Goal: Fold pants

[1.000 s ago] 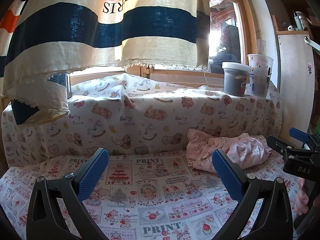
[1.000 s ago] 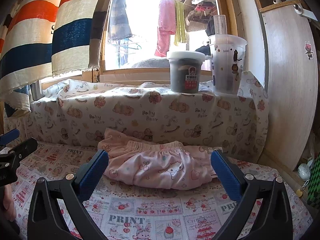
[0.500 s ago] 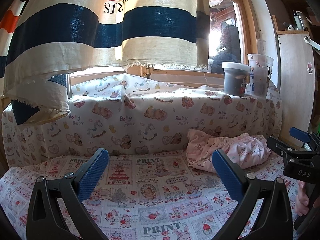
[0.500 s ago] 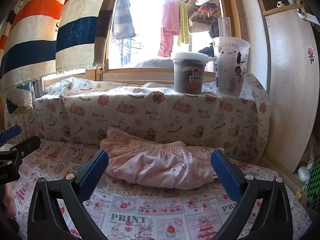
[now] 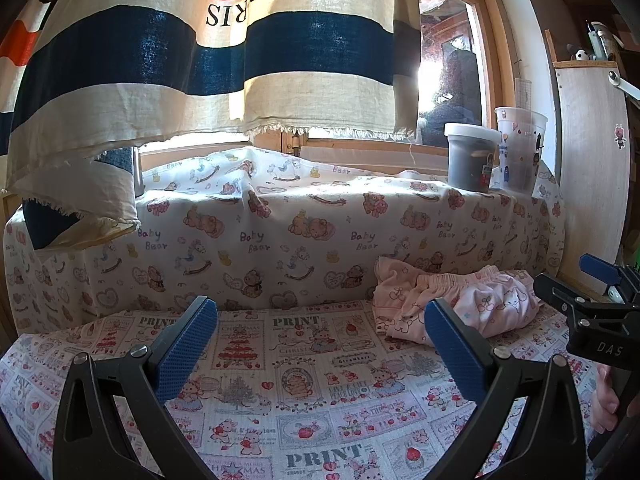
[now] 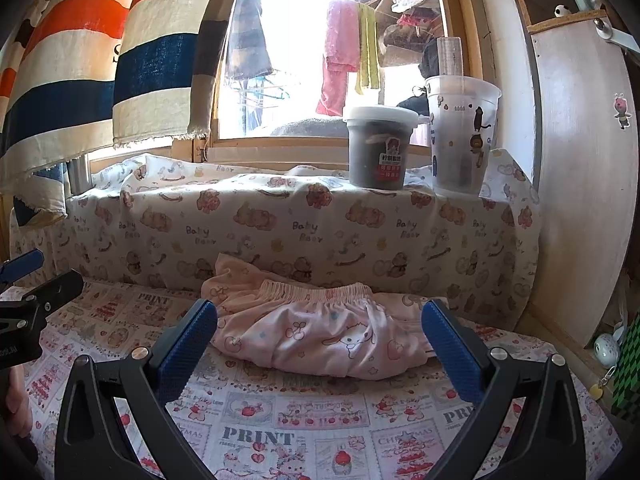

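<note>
Small pink printed pants (image 6: 320, 332) lie crumpled on the patterned cloth, against the covered ledge, elastic waistband up. In the left wrist view the pants (image 5: 460, 308) lie at the right. My right gripper (image 6: 320, 344) is open and empty, its blue pads just in front of the pants on either side. My left gripper (image 5: 320, 340) is open and empty over bare cloth, to the left of the pants. The right gripper's fingers show at the right edge of the left wrist view (image 5: 592, 304); the left gripper shows at the left edge of the right wrist view (image 6: 28, 304).
A cloth-covered ledge (image 6: 304, 220) rises behind the pants. On it stand a dark lidded tub (image 6: 378, 148) and a clear printed cup (image 6: 460, 136). A striped curtain (image 5: 200, 60) hangs over the window. A wooden panel (image 6: 580, 184) stands at the right.
The right gripper has moved slightly closer to the pants, which look larger and more centred. The left gripper has hardly moved.
</note>
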Tool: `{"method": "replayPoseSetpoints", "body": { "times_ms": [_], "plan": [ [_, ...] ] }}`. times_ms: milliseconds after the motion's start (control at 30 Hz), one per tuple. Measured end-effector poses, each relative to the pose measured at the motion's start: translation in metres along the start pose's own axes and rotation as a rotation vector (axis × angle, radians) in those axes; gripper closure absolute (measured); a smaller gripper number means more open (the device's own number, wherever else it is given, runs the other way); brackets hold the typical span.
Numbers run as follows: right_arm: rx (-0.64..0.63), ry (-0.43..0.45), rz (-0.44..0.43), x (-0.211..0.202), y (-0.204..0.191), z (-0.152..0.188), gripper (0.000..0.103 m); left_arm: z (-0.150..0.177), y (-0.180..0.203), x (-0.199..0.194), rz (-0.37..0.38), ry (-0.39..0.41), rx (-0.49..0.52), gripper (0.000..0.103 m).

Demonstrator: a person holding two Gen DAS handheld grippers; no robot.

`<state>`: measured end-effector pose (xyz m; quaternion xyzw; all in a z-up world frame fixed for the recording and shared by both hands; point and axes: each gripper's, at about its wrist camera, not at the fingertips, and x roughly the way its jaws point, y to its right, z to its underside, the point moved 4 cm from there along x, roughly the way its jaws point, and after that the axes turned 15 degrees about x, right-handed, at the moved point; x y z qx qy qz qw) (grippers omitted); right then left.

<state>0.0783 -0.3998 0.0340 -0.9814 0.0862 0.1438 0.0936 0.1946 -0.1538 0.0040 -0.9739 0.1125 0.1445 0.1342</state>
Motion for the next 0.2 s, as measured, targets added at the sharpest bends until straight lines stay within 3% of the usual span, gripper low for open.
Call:
{"method": "replayPoseSetpoints", "body": {
  "times_ms": [200],
  "plan": [
    [0.004,-0.006,0.003,0.0010,0.0011,0.0001,0.001,-0.0002,0.0006,-0.0004,0.005,0.005,0.001,0.000]
  ]
}}
